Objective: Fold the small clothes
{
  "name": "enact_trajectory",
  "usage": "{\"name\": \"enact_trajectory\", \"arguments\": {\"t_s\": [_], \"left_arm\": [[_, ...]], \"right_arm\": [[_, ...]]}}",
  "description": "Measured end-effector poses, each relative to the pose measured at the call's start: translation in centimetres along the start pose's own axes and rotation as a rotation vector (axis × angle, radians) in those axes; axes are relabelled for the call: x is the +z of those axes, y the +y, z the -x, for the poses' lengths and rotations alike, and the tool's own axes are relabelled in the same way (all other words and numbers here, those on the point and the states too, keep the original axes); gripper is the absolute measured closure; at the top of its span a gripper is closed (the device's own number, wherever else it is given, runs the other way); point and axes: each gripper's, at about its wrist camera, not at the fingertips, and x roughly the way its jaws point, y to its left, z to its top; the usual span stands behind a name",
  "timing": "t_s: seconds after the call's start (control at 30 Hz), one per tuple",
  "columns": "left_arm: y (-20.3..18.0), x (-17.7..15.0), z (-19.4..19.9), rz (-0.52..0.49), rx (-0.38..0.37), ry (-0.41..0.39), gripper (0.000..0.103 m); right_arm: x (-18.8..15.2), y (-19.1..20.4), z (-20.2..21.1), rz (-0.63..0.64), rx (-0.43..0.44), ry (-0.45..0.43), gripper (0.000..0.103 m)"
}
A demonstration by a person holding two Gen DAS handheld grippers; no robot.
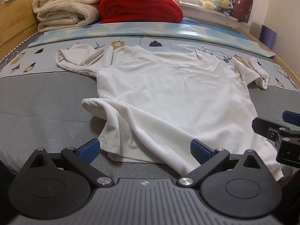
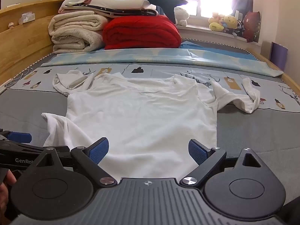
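Observation:
A white short-sleeved T-shirt (image 1: 168, 93) (image 2: 142, 116) lies spread on the bed, collar far, hem near me, both sleeves crumpled. Its near left corner is folded over in a bunched flap (image 1: 116, 123). My left gripper (image 1: 145, 149) stands open just above that hem corner, blue pads wide apart with cloth lying between them but not pinched. My right gripper (image 2: 148, 150) is open too, hovering over the middle of the hem, nothing pressed between its pads. Each gripper shows at the edge of the other's view: the right gripper's finger (image 1: 270, 127) and the left gripper's finger (image 2: 18, 137).
The grey bed cover (image 1: 46, 108) surrounds the shirt. Folded cream blankets (image 1: 65, 9) and a red blanket (image 1: 140, 7) are stacked at the far end against the wooden headboard (image 1: 15, 18). Plush toys (image 2: 228, 23) sit on the windowsill. A hand (image 2: 4, 187) shows at lower left.

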Motion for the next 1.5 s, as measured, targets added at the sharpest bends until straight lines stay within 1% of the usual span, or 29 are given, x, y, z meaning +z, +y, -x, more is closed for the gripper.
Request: {"name": "enact_trajectory", "arguments": {"t_s": [0.6, 0.67, 0.8, 0.87, 0.97, 1.0, 1.03, 1.07, 1.1, 1.13, 1.17, 1.23, 1.3, 1.33, 1.37, 1.4, 1.43, 1.5], "left_arm": [[-0.1, -0.1, -0.1, 0.001, 0.001, -0.003, 0.001], [-0.3, -0.6, -0.1, 0.003, 0.002, -0.002, 0.001], [-0.3, -0.6, -0.2, 0.008, 0.007, 0.004, 0.001], [0.0, -0.3, -0.4, 0.010, 0.001, 0.017, 0.001], [1.1, 0.9, 0.0, 0.042, -0.015, 0.021, 0.001], [1.8, 1.6, 0.2, 0.058, -0.036, 0.016, 0.006], [2.6, 2.4, 0.3, 0.066, -0.066, 0.029, 0.016], [3.3, 3.3, 0.5, 0.048, -0.087, 0.025, 0.025], [3.7, 4.1, 0.5, 0.014, -0.102, 0.046, 0.037], [4.3, 5.0, 0.4, -0.036, -0.124, 0.056, 0.045], [4.9, 5.7, 0.2, -0.067, -0.142, 0.067, 0.046], [5.9, 6.5, -0.3, -0.145, -0.130, 0.081, 0.046], [7.0, 6.6, -1.4, -0.194, -0.114, 0.102, 0.046], [7.9, 6.4, -2.3, -0.185, -0.108, 0.141, 0.046], [8.9, 5.9, -3.5, -0.123, -0.113, 0.203, 0.046], [9.5, 5.8, -4.3, -0.070, -0.110, 0.240, 0.046], [9.9, 5.8, -4.9, -0.030, -0.119, 0.256, 0.044], [9.9, 5.8, -5.8, 0.009, -0.129, 0.247, 0.044]], "right_arm": [[0.0, 0.1, -0.1, 0.000, -0.003, 0.001, 0.010], [-0.1, 0.1, -0.2, 0.003, -0.008, 0.003, 0.010], [-0.1, 0.0, -0.3, -0.003, -0.027, 0.008, 0.010], [-0.1, -0.3, -0.3, -0.018, -0.036, 0.009, 0.011], [0.3, -0.9, -0.1, -0.033, -0.057, -0.006, 0.018], [0.6, -1.5, 0.0, -0.053, -0.064, -0.013, 0.022], [1.0, -2.4, 0.2, -0.079, -0.064, -0.018, 0.028], [1.6, -3.4, 0.4, -0.101, -0.064, -0.029, 0.032], [2.2, -4.4, 0.6, -0.120, -0.068, -0.046, 0.042], [2.7, -5.6, 0.8, -0.137, -0.073, -0.058, 0.047], [3.1, -6.8, 0.9, -0.150, -0.075, -0.060, 0.047], [3.4, -8.7, 0.3, -0.162, -0.083, -0.031, 0.047], [2.6, -10.2, -1.1, -0.179, -0.084, 0.056, 0.047], [1.7, -10.8, -2.0, -0.193, -0.077, 0.113, 0.047], [0.7, -11.3, -2.8, -0.211, -0.077, 0.163, 0.047], [-0.3, -11.6, -3.6, -0.232, -0.086, 0.211, 0.047], [-1.1, -11.8, -4.2, -0.254, -0.094, 0.256, 0.047], [-2.2, -12.1, -5.2, -0.283, -0.098, 0.319, 0.047]]}}
